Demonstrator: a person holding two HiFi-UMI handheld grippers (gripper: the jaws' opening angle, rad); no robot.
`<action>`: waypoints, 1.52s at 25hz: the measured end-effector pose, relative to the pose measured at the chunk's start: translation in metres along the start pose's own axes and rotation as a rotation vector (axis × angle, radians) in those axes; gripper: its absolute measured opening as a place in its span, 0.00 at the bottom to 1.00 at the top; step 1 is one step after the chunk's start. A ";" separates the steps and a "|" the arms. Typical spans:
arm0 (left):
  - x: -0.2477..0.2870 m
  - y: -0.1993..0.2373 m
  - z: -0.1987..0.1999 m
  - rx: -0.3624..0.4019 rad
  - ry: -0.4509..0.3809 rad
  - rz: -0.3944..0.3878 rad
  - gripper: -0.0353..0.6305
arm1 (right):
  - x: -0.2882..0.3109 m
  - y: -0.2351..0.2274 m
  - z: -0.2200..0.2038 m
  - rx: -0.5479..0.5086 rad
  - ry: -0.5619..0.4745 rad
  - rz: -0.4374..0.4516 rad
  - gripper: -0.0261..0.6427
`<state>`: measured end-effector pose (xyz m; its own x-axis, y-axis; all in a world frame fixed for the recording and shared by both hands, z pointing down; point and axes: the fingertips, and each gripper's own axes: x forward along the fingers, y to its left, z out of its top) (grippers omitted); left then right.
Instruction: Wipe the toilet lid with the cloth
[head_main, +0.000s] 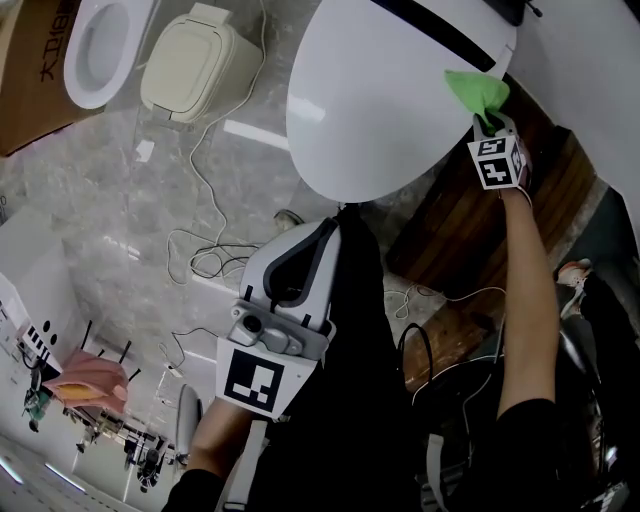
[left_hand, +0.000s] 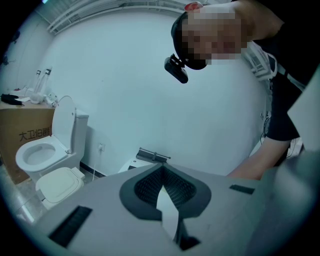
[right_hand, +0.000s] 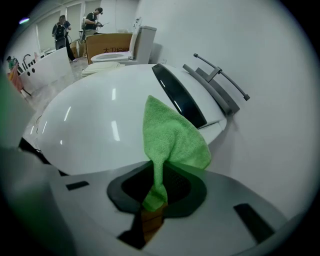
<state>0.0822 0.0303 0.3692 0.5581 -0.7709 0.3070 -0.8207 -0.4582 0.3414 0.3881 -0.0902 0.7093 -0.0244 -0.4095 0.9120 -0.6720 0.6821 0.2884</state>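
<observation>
The cloth (right_hand: 175, 135) is resting on the toilet lid (right_hand: 100, 115) at two o'clock, its corner pinched in the right gripper (right_hand: 159, 176) for wiping; the left gripper (left_hand: 161, 174), jaws together and empty, is hanging clear at six o'clock

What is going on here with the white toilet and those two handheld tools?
A person is wiping a toilet with a two-jaw gripper in each hand. The right gripper is clamped on a green cloth and holds it against the white toilet lid, near the lid's back end by a dark strip. The left gripper is shut and empty, held low near the person's body, away from the lid.
</observation>
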 end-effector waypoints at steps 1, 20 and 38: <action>-0.005 0.002 0.000 0.000 -0.003 0.001 0.05 | -0.002 0.007 -0.003 -0.005 0.011 0.006 0.14; -0.103 0.038 -0.003 0.003 -0.038 0.021 0.05 | -0.038 0.167 -0.038 -0.038 0.137 0.064 0.14; -0.171 0.057 -0.008 -0.017 -0.068 0.043 0.05 | -0.057 0.289 -0.006 0.009 0.168 0.166 0.14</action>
<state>-0.0593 0.1394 0.3437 0.5120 -0.8184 0.2609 -0.8414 -0.4167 0.3440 0.1995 0.1341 0.7429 -0.0126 -0.1851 0.9826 -0.6758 0.7259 0.1281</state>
